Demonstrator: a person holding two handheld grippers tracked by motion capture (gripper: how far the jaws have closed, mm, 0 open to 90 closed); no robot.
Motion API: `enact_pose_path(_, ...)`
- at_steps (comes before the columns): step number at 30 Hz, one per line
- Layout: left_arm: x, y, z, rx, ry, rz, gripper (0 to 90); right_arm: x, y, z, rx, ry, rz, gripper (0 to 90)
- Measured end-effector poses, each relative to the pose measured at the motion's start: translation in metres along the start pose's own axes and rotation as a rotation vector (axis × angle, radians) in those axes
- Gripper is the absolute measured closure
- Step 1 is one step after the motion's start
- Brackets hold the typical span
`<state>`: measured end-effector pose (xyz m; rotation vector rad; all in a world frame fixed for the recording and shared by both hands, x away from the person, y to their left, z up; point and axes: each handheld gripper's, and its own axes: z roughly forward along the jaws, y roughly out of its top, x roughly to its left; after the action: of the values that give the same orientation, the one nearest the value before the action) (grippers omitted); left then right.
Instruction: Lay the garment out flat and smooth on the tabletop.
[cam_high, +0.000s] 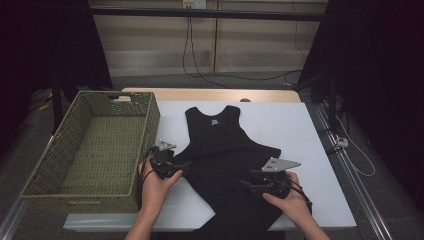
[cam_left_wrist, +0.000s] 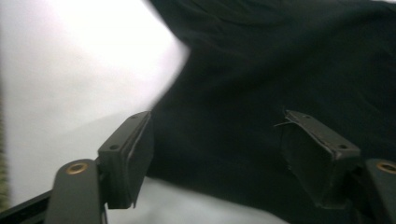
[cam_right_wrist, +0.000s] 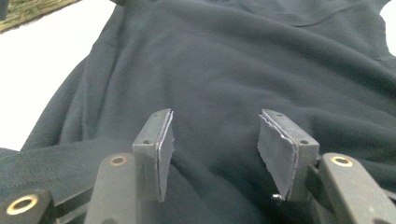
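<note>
High view: the left gripper (cam_high: 172, 169), black with a grey three-cornered plate on top, sits at about 8 o'clock on the white table (cam_high: 300, 130), its jaws spread apart and pointing toward the edge of a black sleeveless top (cam_high: 220, 150). In the left gripper view, the two flat, rubbery black pads (cam_left_wrist: 133, 149) stand wide, one over white tabletop, the other over dark cloth, pinching nothing.

The right gripper (cam_high: 250, 182), at about 5 o'clock, also has its jaws apart. In the right gripper view, its grey-faced pads (cam_right_wrist: 163, 149) hover just above the soft, wrinkled knit fabric without clamping it.

The top lies flat in the middle of the table, neckline toward 12 o'clock with a small pale label inside the collar, and its lower hem spills over the near edge at 6 o'clock. Its cloth is matte and loosely creased.

A rectangular woven basket (cam_high: 145, 135), olive green with a coarse weave, stands at 9 o'clock, just beside the left gripper. Black cables (cam_high: 190, 55) hang down the back wall at 12 o'clock.
</note>
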<state>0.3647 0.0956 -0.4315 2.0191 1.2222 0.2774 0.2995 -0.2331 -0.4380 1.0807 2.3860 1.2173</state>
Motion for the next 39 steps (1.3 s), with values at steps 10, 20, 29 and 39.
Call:
enact_pose_path(10,-0.021,-0.015,-0.001,0.027,-0.064,0.046,30.1,0.013,-0.014,-0.002,0.049,0.029,-0.040,46.0)
enact_pose_path(20,-0.025,-0.015,0.003,0.012,-0.072,0.050,30.4,0.016,-0.018,-0.009,0.070,0.058,-0.050,84.7)
enact_pose_path(29,-0.027,-0.005,0.005,-0.009,-0.098,0.042,29.2,0.012,-0.023,-0.032,-0.002,0.068,0.020,85.4)
enact_pose_path(39,-0.029,0.008,0.012,-0.027,-0.111,0.047,24.7,0.011,-0.031,-0.053,-0.044,0.047,0.064,85.6)
